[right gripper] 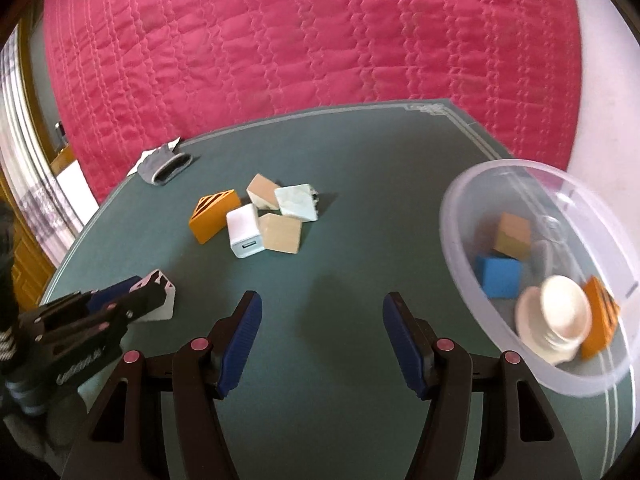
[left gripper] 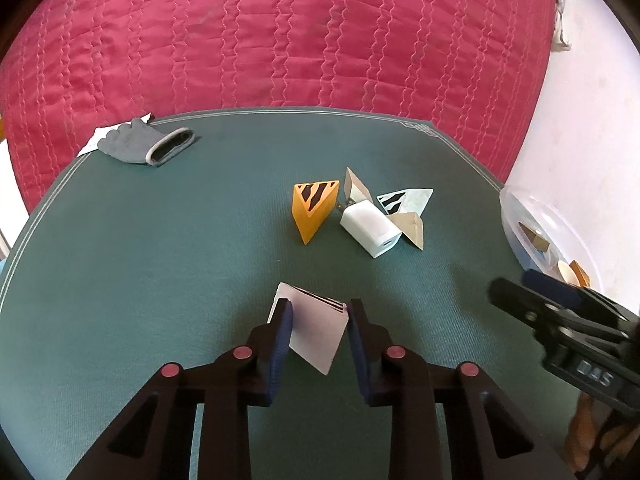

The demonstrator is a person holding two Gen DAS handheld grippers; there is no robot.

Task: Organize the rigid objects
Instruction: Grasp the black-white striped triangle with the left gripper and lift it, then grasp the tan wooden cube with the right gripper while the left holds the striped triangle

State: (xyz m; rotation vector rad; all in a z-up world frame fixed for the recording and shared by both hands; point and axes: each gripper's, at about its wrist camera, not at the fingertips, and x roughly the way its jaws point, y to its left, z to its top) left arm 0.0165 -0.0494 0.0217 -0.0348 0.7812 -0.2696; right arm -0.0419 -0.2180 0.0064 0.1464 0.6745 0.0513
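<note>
My left gripper (left gripper: 319, 312) has its jaws around a white triangular block (left gripper: 316, 328) with black stripes on the green table; the pads touch its sides. It also shows in the right wrist view (right gripper: 160, 300). Further back lie an orange striped wedge (left gripper: 314, 210), a white charger cube (left gripper: 370, 228), a pale blue striped wedge (left gripper: 406, 200) and two tan wooden blocks (left gripper: 412, 226). My right gripper (right gripper: 322, 316) is open and empty over bare table, left of a clear plastic bowl (right gripper: 464, 240) holding a blue cube (right gripper: 498, 278), a tan block (right gripper: 512, 236), a cream cup (right gripper: 560, 318) and an orange wedge (right gripper: 600, 320).
A grey glove (left gripper: 148, 146) lies on paper at the table's far left edge. A red quilted bedspread (left gripper: 280, 32) fills the background beyond the table. The bowl sits at the table's right edge (left gripper: 532, 232).
</note>
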